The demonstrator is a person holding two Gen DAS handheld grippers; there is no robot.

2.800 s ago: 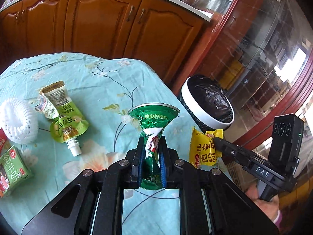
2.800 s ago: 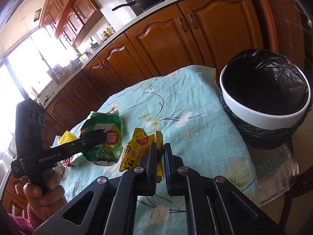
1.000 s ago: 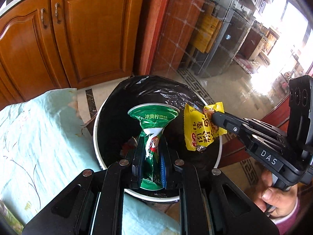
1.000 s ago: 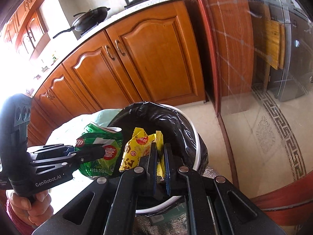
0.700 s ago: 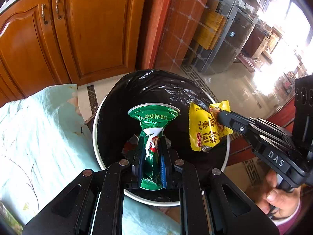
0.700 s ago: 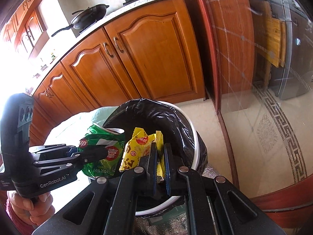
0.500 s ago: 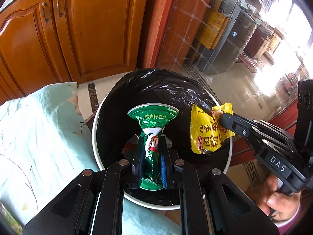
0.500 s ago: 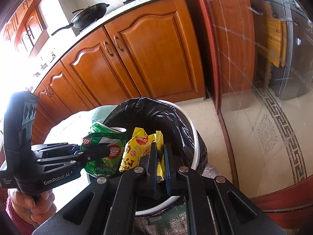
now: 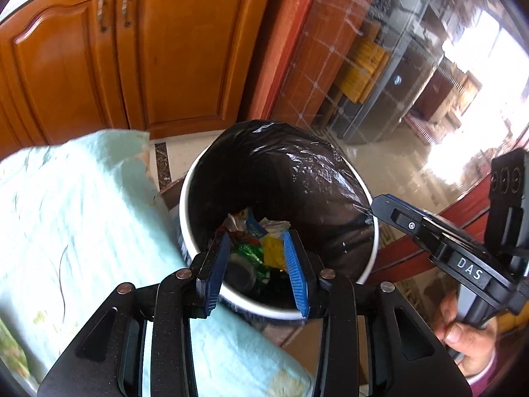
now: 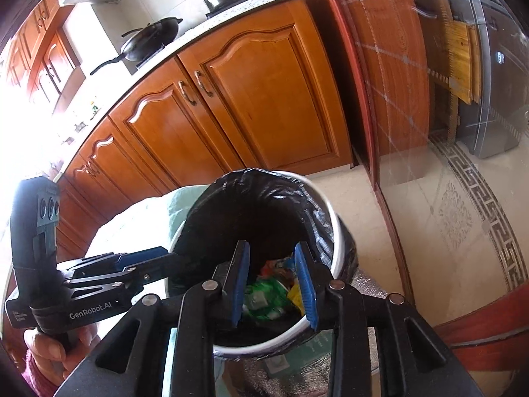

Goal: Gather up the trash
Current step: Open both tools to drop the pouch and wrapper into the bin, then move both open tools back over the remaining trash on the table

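A white trash bin [image 9: 370, 261] with a black liner stands beside the table; it also shows in the right wrist view [image 10: 334, 228]. My left gripper [image 9: 256, 251] is open and empty above the bin's near rim. My right gripper [image 10: 272, 261] is open and empty over the bin mouth. A green chip bag [image 9: 246, 253] and a yellow snack packet [image 9: 272, 253] lie at the bottom of the bin with other wrappers. In the right wrist view the green bag [image 10: 264, 299] and the yellow packet [image 10: 294, 294] lie between my fingers' line of sight.
The table with a light blue floral cloth [image 9: 82, 218] lies left of the bin. Wooden kitchen cabinets [image 9: 165, 53] stand behind. A glass partition with a red wooden frame [image 10: 360, 99] is to the right. Tiled floor [image 10: 446, 205] surrounds the bin.
Both grippers have opened. The green chip bag and the yellow snack packet have dropped from the fingers into the bin.
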